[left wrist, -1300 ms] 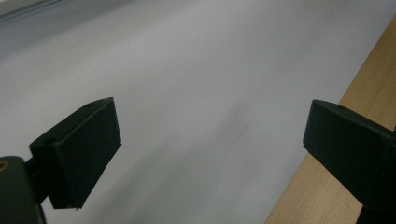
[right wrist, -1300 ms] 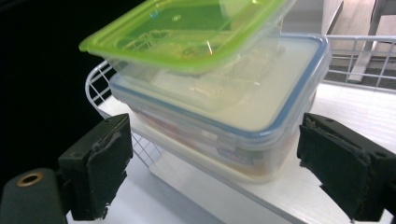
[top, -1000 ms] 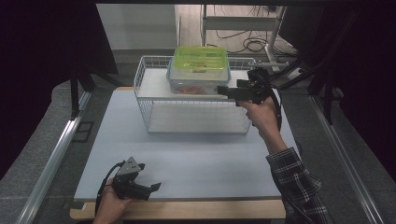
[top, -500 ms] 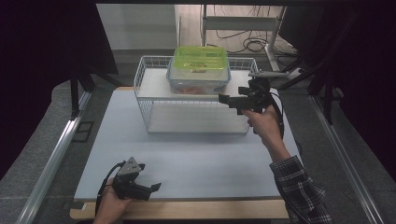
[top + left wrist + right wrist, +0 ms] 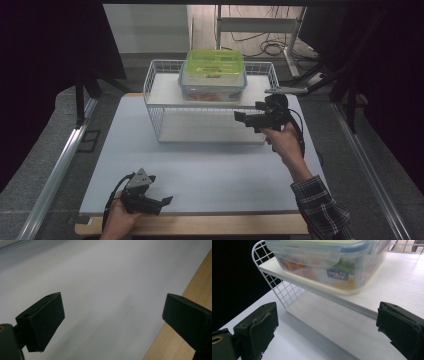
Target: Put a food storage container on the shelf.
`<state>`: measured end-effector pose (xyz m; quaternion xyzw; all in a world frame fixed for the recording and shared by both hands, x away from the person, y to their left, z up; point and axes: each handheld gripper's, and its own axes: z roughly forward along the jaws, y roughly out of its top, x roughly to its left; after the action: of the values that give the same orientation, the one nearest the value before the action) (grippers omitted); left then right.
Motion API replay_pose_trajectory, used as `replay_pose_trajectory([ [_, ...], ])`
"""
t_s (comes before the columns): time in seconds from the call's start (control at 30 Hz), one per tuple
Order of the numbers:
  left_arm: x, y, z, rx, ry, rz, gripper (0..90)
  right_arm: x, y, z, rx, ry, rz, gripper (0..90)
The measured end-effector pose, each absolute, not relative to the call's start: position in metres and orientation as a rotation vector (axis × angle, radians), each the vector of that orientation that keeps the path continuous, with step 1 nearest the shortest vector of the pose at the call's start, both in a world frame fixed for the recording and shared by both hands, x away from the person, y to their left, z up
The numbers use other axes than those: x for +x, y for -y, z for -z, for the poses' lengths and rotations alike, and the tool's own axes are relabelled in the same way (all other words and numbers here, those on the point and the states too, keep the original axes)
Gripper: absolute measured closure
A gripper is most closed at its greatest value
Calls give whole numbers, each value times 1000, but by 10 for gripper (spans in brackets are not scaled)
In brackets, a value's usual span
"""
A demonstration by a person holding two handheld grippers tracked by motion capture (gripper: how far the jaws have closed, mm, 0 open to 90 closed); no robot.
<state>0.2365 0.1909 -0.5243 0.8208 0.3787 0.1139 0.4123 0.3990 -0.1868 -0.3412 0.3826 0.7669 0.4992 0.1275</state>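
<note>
Hovering in front of the wire rack (image 5: 159,107), the right tool (image 5: 248,119) has its jaws wide apart with nothing between them, aimed at the clear lidded box (image 5: 213,80) on the rack's upper shelf. The left tool (image 5: 162,201), jaws also apart, rests low near the front edge of the white surface (image 5: 210,170).

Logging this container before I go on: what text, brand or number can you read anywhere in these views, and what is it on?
"LOCK & LOCK", as best it reads: white letters on a small blue label on the side wall of the clear storage container on the wire rack's upper shelf; the letters are soft.
In the high view that label is too small to read.
No other text or numbers are legible.
</note>
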Motion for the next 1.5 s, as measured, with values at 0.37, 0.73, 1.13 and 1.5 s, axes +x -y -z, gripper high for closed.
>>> replay_pose_trajectory([
  [0.37,236,-191,524,2058,-937,-282,35,390,188,352,1079,-2258,-1447,41],
  [0.73,236,-191,524,2061,-934,-286,34,381,188,365,1061,-2271,-1434,42],
  [1.13,235,-191,524,2063,-932,-282,34,374,191,382,1050,-2284,-1401,38],
  [1.5,236,-190,525,2065,-924,-280,34,365,197,393,1032,-2285,-1384,37],
])
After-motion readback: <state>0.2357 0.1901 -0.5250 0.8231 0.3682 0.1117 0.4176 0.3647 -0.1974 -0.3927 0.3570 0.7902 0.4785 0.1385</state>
